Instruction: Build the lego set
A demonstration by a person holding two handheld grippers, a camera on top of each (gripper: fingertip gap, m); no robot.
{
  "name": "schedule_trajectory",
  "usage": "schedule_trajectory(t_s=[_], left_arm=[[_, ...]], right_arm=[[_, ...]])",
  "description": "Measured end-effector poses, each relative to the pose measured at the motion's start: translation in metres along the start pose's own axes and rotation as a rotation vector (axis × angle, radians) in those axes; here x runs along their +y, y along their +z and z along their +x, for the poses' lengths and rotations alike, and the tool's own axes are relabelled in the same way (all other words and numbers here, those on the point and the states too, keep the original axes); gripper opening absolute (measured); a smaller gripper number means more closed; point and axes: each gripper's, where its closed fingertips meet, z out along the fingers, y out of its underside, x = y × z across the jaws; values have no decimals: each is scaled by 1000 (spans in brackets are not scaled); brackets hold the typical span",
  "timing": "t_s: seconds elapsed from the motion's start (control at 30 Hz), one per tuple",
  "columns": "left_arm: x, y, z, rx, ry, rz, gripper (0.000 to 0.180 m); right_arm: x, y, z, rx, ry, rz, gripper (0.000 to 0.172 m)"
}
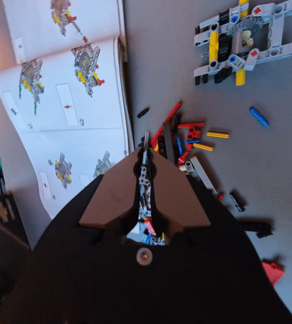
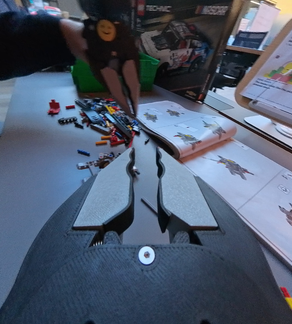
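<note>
— Starting with the left gripper point(image 1: 146, 150): what was held?

— Its brown fingers point(image 1: 117, 189) were seen clenched, with a thin grey rod point(image 1: 147, 138) pinched at the very tips and sticking out beyond them. It was poised over the loose pile of building parts point(image 1: 182, 140), just beside the open instruction booklet point(image 1: 71, 105), toward the far edge of the table point(image 1: 159, 70).

— And the right gripper point(image 2: 144, 152)?

— It was held released, its jaws parted with nothing grasped. Only bare table and a dark thin axle point(image 2: 148, 206) lying there were seen between the grey fingers point(image 2: 110, 192), untouched.

— What else was nearby?

— A partly built grey-and-yellow frame point(image 1: 243, 43) was seen apart from the pile, nearer the right gripper, and a blue pin point(image 1: 258, 117) was left lying between them.
</note>
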Motion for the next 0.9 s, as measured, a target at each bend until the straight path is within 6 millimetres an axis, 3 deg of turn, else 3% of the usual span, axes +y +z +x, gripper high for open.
schedule_trajectory(t_s=[0.1, 0.2, 0.37, 0.5, 0.57, 0.63, 0.7, 0.9], left_arm=[[15, -19, 5, -111, -118, 42, 1], [29, -33, 16, -183, -261, 79, 1], [59, -46, 35, -260, -473, 70, 2], [68, -55, 53, -266, -526, 100, 2], [71, -60, 59, -268, -533, 110, 2], [72, -63, 64, -264, -542, 122, 2], [72, -65, 68, -263, -540, 141, 2], [71, -61, 82, -243, -549, 175, 1]], right_arm=[[0, 5, 17, 40, 17, -44, 33], [2, 25, 31, 93, -89, -153, 44], [20, 76, 54, 151, -466, -412, 45], [39, 111, 50, 118, -761, -562, 49], [45, 123, 48, 112, -900, -609, 36], [44, 130, 46, 110, -1012, -617, 4], [36, 134, 46, 118, -992, -598, 0], [-7, 139, 83, 182, -520, -506, 0]])
